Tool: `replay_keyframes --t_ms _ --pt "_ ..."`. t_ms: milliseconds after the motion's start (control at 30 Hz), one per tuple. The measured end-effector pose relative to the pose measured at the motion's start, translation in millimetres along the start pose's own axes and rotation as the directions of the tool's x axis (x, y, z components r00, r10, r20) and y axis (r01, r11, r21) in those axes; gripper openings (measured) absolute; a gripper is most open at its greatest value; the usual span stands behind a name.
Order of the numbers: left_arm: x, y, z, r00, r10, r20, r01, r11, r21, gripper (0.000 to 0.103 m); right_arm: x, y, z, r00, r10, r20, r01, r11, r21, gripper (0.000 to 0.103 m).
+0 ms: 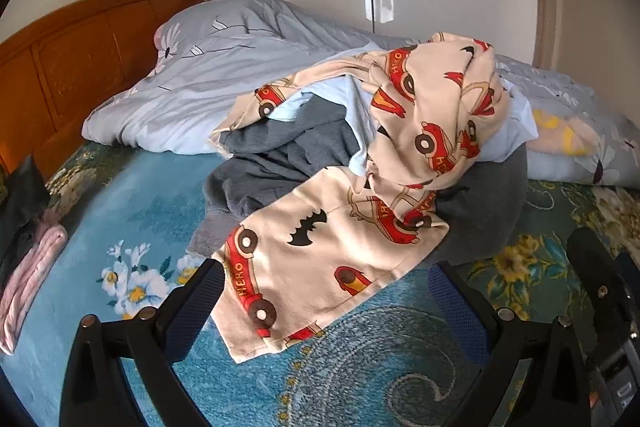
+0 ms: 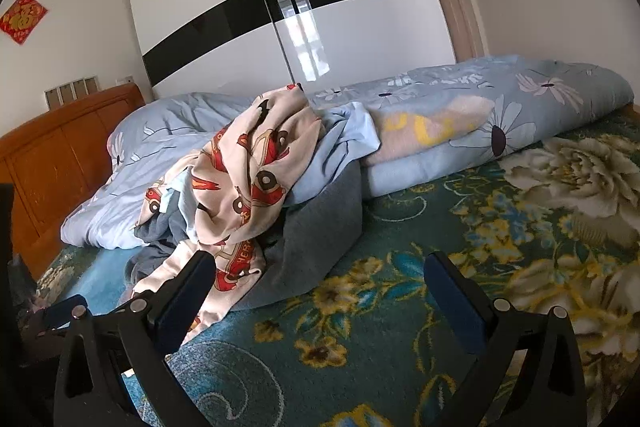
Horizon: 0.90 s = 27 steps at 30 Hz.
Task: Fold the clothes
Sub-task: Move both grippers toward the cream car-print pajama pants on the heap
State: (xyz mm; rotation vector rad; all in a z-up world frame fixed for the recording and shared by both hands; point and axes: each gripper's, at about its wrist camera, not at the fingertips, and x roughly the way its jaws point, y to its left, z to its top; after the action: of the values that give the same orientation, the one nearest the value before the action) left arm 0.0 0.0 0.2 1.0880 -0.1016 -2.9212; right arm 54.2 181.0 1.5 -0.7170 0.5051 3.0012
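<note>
In the left wrist view, the left gripper [image 1: 326,289] is spread wide and empty, a cream car-print garment [image 1: 332,247] lying between its fingers on the floral bedspread [image 1: 132,211], heaped over grey clothes [image 1: 276,163].

In the right wrist view, the right gripper [image 2: 320,281] is likewise spread wide, nothing held; the heap is seen just left of it, before a blue quilt [image 2: 500,115].

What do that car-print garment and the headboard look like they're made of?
The car-print garment looks like soft matte knit, probably cotton: it drapes in limp folds without sheen. The headboard looks like orange-brown varnished wood, with raised panels and a slight gloss.
</note>
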Motion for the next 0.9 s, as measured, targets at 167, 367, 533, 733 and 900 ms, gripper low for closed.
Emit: replay_keyframes --t_ms 167,367,533,733,900 --pt "-1 -10 -2 1.000 -0.021 -0.011 0.021 0.999 0.038 0.103 6 3 3 0.999 0.009 0.036 -0.007 0.999 -0.038 0.103" --pt "3 -15 -4 0.999 -0.040 -0.025 0.041 0.998 0.037 0.103 -4 1 1 0.997 0.037 0.069 -0.035 0.999 -0.034 0.103" --pt "3 -16 -6 0.998 -0.056 -0.023 0.057 0.997 0.053 0.103 -4 3 1 0.997 0.054 0.063 -0.051 0.998 -0.048 0.103" --pt "0 -19 -5 0.999 -0.050 -0.010 0.050 0.997 0.063 0.103 -3 3 1 0.995 0.078 0.061 -0.075 0.996 -0.042 0.103" --pt "-2 -18 -5 0.999 -0.044 0.002 0.044 0.997 0.067 0.103 -4 3 1 0.993 0.099 0.058 -0.097 0.995 -0.035 0.103"
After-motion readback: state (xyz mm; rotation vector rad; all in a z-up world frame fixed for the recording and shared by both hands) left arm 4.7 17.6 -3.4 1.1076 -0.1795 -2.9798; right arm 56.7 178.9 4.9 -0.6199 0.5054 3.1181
